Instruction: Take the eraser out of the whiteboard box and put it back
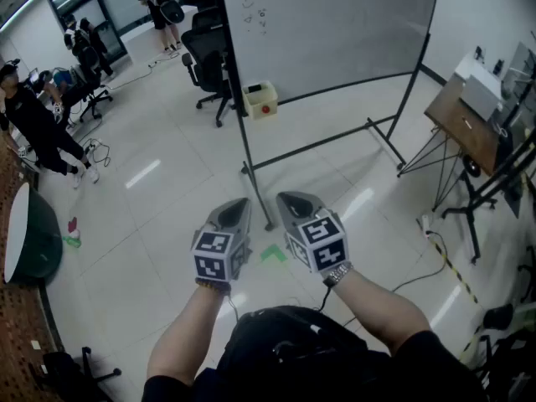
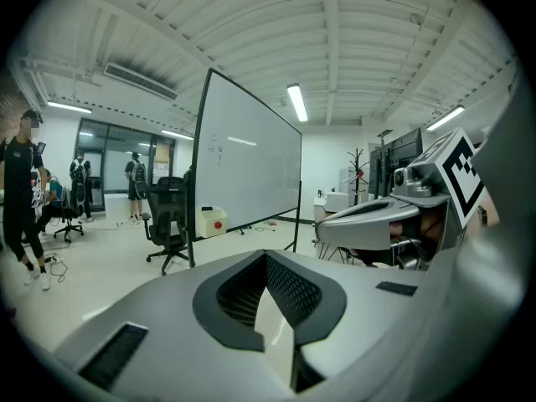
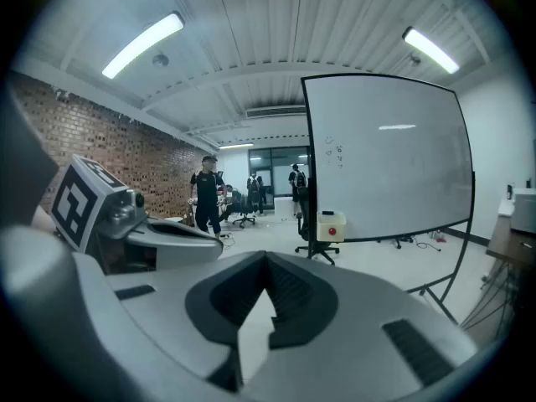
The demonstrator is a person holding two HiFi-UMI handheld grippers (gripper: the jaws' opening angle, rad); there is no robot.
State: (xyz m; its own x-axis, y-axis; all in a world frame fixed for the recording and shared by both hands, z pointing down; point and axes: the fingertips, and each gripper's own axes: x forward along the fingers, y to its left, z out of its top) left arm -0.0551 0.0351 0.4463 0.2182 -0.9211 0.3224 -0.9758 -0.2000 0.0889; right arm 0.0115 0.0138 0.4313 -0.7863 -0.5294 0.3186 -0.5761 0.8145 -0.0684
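Note:
A cream whiteboard box (image 1: 260, 100) with a red dot hangs at the left end of the whiteboard (image 1: 335, 23). A small dark thing (image 1: 254, 88) lies on top of it; whether it is the eraser I cannot tell. The box is also small and far off in the left gripper view (image 2: 211, 222) and the right gripper view (image 3: 331, 225). My left gripper (image 1: 239, 205) and right gripper (image 1: 291, 199) are held side by side over the floor, well short of the board. Both are shut with nothing between the pads, as the left gripper (image 2: 266, 258) and right gripper (image 3: 268, 262) views show.
The whiteboard stand's legs (image 1: 385, 136) spread over the floor ahead. Office chairs (image 1: 209, 61) stand left of the board and several people (image 1: 33, 124) are at the far left. A table (image 1: 469, 124) with equipment and floor cables (image 1: 444, 258) are on the right. A green mark (image 1: 272, 254) lies below the grippers.

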